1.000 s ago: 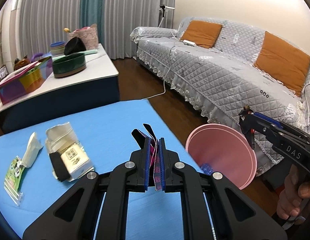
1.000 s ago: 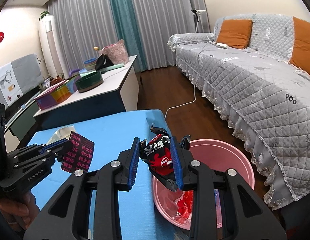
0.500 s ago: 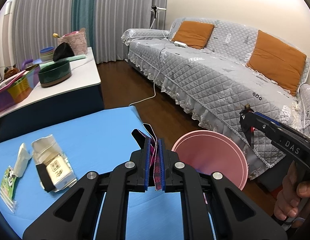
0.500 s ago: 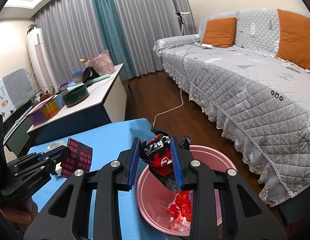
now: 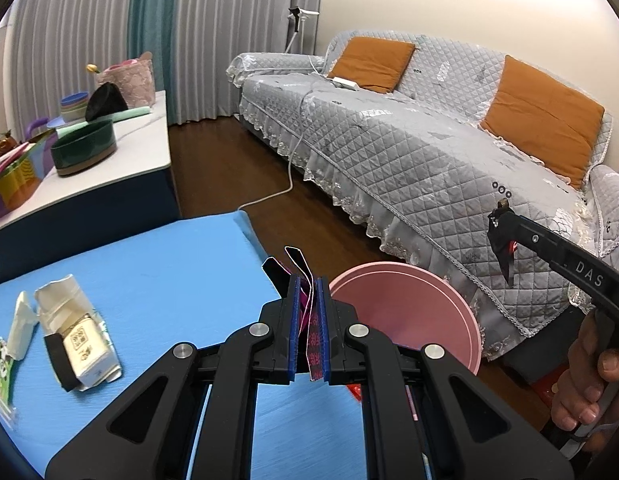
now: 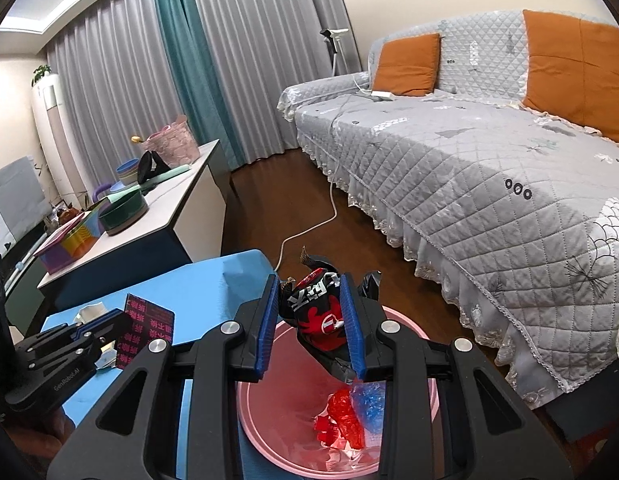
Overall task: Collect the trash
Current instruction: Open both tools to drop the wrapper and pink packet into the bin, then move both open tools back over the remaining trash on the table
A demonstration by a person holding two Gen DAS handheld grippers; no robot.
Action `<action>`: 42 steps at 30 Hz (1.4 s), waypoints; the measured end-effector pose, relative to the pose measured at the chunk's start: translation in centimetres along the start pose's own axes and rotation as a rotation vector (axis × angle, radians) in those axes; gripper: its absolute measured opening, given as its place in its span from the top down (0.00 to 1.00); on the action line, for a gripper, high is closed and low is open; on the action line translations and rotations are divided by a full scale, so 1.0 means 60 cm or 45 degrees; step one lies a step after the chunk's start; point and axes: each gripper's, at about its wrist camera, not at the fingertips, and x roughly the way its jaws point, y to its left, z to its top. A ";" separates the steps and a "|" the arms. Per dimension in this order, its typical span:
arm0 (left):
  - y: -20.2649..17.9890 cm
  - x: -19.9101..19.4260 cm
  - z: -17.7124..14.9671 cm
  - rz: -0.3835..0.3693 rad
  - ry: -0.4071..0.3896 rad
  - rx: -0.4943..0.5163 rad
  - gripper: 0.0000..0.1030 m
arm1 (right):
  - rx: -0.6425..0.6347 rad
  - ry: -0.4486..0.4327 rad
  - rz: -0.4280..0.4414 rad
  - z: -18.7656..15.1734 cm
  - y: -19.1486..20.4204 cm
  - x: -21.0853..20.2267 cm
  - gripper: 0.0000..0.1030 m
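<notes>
Moved: I'm seeing the pink bin (image 6: 269, 424) sliding further under my right gripper (image 6: 311, 328) than a second ago; more of its inside is showing now, and the blue table (image 5: 157, 264) edge is drifting left in the right wrist view.
Right gripper: I'm clamping the black-and-red snack wrapper (image 6: 319, 320) between the blue pads, holding it directly above the pink bin (image 5: 405, 312).
Left gripper: my left gripper (image 5: 307, 312) is pinching the flattened pink-print black box (image 5: 314, 332), jaws nearly closed on it, hovering over the table edge just beside the pink bin's rim.
Bin contents: red crumpled wrapper (image 6: 341, 424) and a blue-clear plastic scrap (image 6: 371, 404) are lying at the bottom of the pink bin.
Left on table: opened white carton (image 5: 79, 336), white torn paper (image 5: 21, 326) and green panda packet (image 5: 0, 368) are lying well apart from the pink bin, on the table's far-left side.
Background: grey sofa (image 5: 429, 148) is sitting behind the pink bin.
</notes>
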 end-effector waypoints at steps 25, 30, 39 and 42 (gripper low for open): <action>-0.023 0.077 -0.011 -0.247 0.198 -0.086 0.81 | 0.059 0.092 -0.062 -0.005 -0.024 0.035 0.49; -0.001 0.049 -0.012 -0.215 0.175 -0.090 0.81 | 0.061 0.084 -0.049 -0.004 -0.011 0.036 0.49; 0.059 -0.031 -0.002 -0.138 0.094 -0.098 0.81 | 0.012 0.057 0.010 -0.007 0.047 0.032 0.51; 0.088 -0.059 0.000 -0.099 0.067 -0.108 0.81 | -0.005 0.053 0.036 -0.011 0.073 0.031 0.53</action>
